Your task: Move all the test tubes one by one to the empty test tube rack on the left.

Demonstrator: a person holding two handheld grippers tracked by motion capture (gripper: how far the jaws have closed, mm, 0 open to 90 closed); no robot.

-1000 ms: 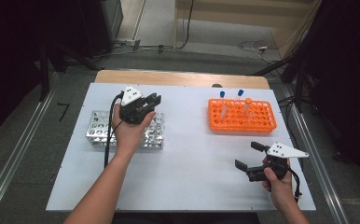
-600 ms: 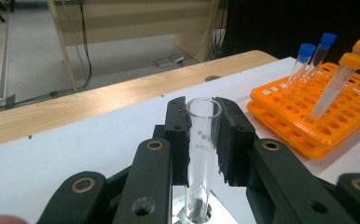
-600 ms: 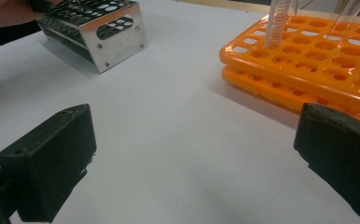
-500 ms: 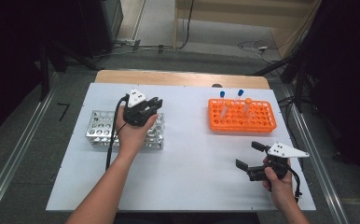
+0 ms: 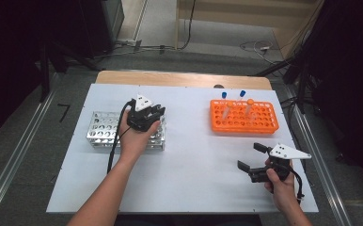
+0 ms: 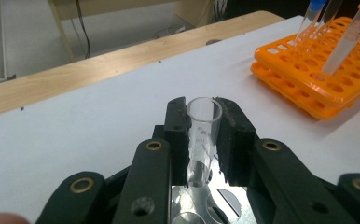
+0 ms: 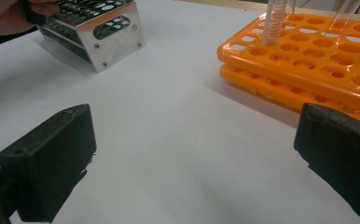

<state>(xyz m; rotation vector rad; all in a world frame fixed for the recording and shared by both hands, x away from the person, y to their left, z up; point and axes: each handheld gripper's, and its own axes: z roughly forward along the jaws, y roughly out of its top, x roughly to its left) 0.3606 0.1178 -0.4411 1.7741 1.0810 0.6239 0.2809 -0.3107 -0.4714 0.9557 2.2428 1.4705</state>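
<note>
My left gripper (image 5: 155, 113) is over the right end of the silver metal rack (image 5: 102, 129), shut on a clear, uncapped tube (image 6: 201, 140). In the left gripper view the tube stands upright between the two pads, with its lower end just above the rack's holes (image 6: 215, 203). My right gripper (image 5: 251, 157) is near the table's front right with its jaws wide apart and nothing between them; in the right gripper view only bare table lies between its pads (image 7: 47, 163).
An orange rack (image 5: 245, 117) stands at the back right with several capped tubes (image 5: 230, 104) upright in it. It is close beyond the right gripper (image 7: 192, 163). A wooden strip (image 5: 179, 79) runs along the table's far edge.
The left hand has shifted a little toward the near side over the metal rack, still holding the tube. The right hand has not moved.
</note>
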